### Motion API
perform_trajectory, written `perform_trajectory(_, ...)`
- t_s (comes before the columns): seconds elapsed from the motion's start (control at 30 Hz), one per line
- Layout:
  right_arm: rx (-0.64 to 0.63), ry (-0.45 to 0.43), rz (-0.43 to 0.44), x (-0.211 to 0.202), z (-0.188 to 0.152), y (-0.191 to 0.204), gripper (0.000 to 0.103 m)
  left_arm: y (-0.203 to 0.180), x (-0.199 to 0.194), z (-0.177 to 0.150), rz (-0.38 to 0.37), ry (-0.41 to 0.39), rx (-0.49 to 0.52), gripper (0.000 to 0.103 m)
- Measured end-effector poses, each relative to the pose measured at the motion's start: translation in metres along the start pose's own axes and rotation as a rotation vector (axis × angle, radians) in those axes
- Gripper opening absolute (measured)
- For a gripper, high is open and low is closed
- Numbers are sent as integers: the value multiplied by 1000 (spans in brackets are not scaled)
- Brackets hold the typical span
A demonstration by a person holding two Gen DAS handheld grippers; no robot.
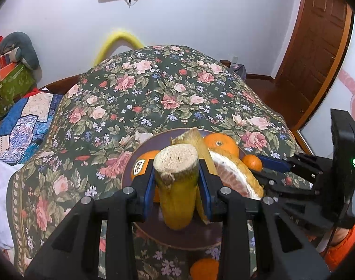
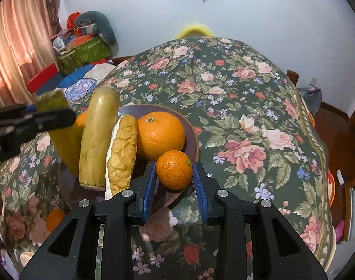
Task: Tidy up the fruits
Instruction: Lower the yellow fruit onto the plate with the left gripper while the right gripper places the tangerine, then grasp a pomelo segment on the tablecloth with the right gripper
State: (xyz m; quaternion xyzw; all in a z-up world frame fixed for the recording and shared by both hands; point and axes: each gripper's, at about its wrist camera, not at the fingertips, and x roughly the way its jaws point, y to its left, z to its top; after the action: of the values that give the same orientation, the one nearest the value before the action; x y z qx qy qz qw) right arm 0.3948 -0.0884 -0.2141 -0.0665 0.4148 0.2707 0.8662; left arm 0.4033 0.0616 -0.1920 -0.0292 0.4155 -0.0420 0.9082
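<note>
Placement is in hand: left gripper (image 1: 176,186) clamps a sugarcane piece (image 1: 176,186) over the plate (image 2: 191,128), right gripper (image 2: 175,179) clamps a tangerine (image 2: 174,169) at its five-o'clock rim, both probably needing release.

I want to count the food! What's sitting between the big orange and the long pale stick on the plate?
In the right wrist view, one piece sits between the big orange and the long pale stick: a bumpy-skinned citrus wedge, touching both.
</note>
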Motion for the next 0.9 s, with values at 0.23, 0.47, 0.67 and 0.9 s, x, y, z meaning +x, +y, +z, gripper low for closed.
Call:
perform_trajectory(0.23,-11,14,8,-1,-1,2,31,-1,6,-6,6,15,2,34)
perform_trajectory(0.47,-7,5,-11,-7,-3,-2,38,-3,2,-11,13,30,8,37)
perform_trajectory(0.67,3,-19,-12,-26,-3,0,39,-7,-19,-18,15,18,15,42)
perform_trajectory(0.9,-3,-59,-6,-61,-6,17,40,-13,-58,-30,13,-10,23,47)
